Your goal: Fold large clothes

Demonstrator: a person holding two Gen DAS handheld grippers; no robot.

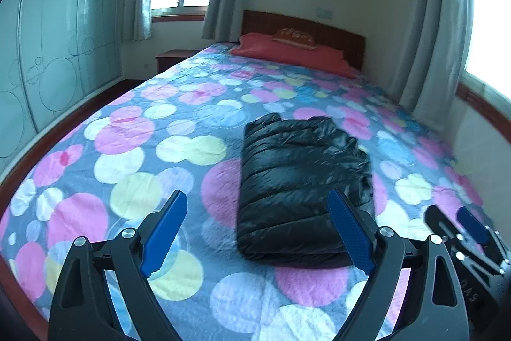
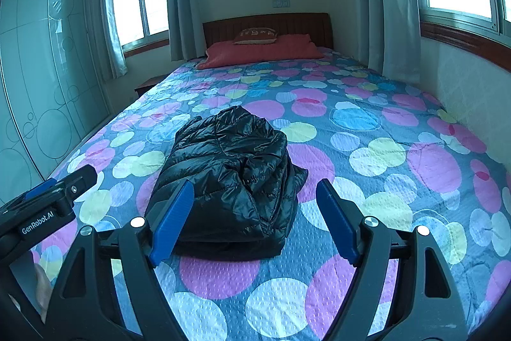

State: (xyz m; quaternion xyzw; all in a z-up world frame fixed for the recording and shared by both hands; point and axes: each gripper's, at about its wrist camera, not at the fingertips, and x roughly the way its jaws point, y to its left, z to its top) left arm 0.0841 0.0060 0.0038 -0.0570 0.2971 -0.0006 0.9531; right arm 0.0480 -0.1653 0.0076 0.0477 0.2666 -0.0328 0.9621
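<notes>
One folded black jacket (image 1: 300, 187) lies on the bed (image 1: 127, 149), near its foot, with one red pillow (image 1: 293, 53) far off at the headboard. Two grippers hang above the near edge: the left gripper (image 1: 258, 229) left of the jacket, the right gripper (image 2: 255, 219) at its right. Both have jaws wide and hold nothing.

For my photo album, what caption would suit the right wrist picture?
Open right gripper hovers before a folded black puffer jacket on a polka-dot bed.

Bed (image 2: 367, 149) bears folded black jacket (image 2: 230, 178), red pillow (image 2: 265, 51).
</notes>
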